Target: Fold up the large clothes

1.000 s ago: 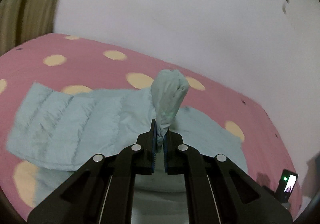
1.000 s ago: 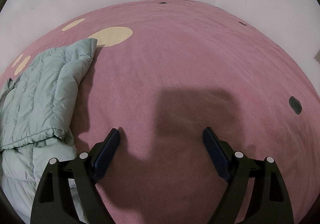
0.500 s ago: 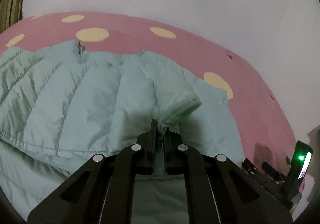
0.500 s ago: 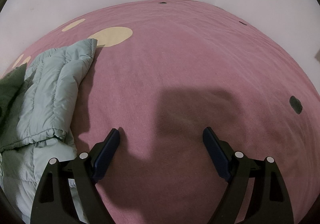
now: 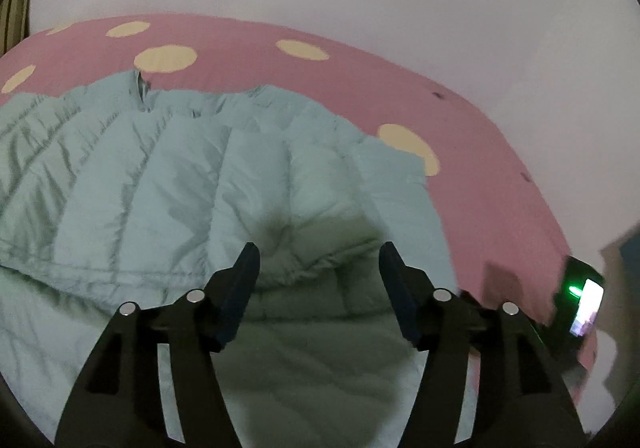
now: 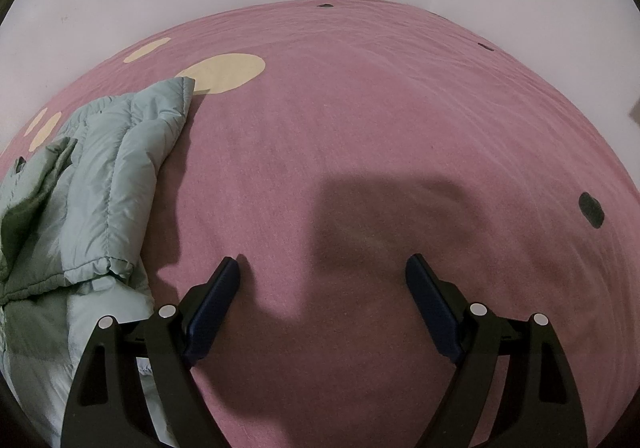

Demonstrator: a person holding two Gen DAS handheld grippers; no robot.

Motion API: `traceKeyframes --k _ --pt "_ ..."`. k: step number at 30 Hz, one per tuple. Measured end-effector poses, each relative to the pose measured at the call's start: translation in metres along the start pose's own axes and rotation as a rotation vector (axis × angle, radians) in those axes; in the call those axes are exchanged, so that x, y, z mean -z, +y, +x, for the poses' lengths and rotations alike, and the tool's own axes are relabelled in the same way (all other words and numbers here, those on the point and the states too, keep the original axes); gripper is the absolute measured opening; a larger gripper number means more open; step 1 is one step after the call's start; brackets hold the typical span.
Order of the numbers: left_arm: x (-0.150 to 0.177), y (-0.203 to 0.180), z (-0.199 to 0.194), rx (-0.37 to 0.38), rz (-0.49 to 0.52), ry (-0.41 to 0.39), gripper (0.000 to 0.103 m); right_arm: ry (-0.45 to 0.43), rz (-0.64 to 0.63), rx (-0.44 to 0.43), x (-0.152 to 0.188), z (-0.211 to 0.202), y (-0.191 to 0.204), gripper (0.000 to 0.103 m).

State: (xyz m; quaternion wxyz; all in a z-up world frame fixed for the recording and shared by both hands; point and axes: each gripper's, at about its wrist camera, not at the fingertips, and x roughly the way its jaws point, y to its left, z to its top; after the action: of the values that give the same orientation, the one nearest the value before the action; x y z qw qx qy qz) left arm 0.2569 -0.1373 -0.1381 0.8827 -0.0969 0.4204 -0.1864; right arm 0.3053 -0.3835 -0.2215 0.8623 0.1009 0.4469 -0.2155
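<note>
Pale green quilted puffer jacket [image 5: 248,184] lies spread on the pink bed cover [image 5: 472,152] with yellow dots; fills left wrist view from 9 o'clock through center. A folded-over part with a stitched hem crosses at about 6 o'clock, right in front of the left gripper [image 5: 318,268]. Left gripper fingers spread wide, holding nothing, jacket fabric beneath the gap; touching or just above, cannot tell. In right wrist view the jacket [image 6: 116,176] sits at 9 o'clock, edge bunched. Right gripper [image 6: 322,284] also wide open, empty, over bare bed cover with jacket off to its left. Small lit device [image 5: 582,300] at 4 o'clock in left view, near bed edge.

Risks, judged: slick puffy fabric may spring back and undo the fold with nothing pinning it; bunched edge could make the next fold uneven; a sweep toward 4 o'clock could knock the device.
</note>
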Motion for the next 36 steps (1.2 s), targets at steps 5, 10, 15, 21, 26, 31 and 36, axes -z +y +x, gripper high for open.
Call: traceKeyframes --k 5,10,15,21,26,31,36 --pt "-0.001 0.039 -0.059 -0.012 -0.022 -0.065 0.068 0.004 0.004 -0.005 -0.001 -0.002 0.001 0.084" --pt "0.004 0.121 -0.117 -0.15 -0.1 -0.154 0.068 -0.048 0.0 0.031 -0.009 -0.029 0.004 0.084" --pt "0.016 0.206 -0.143 -0.367 -0.168 -0.184 0.068 -0.142 -0.009 -0.142 -0.03 -0.086 0.044 0.084" --pt "0.026 0.261 -0.135 -0.406 -0.303 -0.144 0.068 -0.03 -0.093 -0.329 -0.041 -0.066 0.129 0.083" --pt "0.031 0.268 -0.126 -0.403 -0.295 -0.122 0.068 0.078 -0.093 -0.369 -0.042 -0.032 0.174 0.047" --pt "0.024 0.267 -0.125 -0.369 -0.288 -0.145 0.068 0.111 -0.119 -0.391 -0.041 -0.026 0.181 0.017" --pt "0.002 0.254 -0.117 -0.323 -0.254 -0.183 0.069 0.019 -0.158 -0.269 -0.042 -0.036 0.162 0.013"
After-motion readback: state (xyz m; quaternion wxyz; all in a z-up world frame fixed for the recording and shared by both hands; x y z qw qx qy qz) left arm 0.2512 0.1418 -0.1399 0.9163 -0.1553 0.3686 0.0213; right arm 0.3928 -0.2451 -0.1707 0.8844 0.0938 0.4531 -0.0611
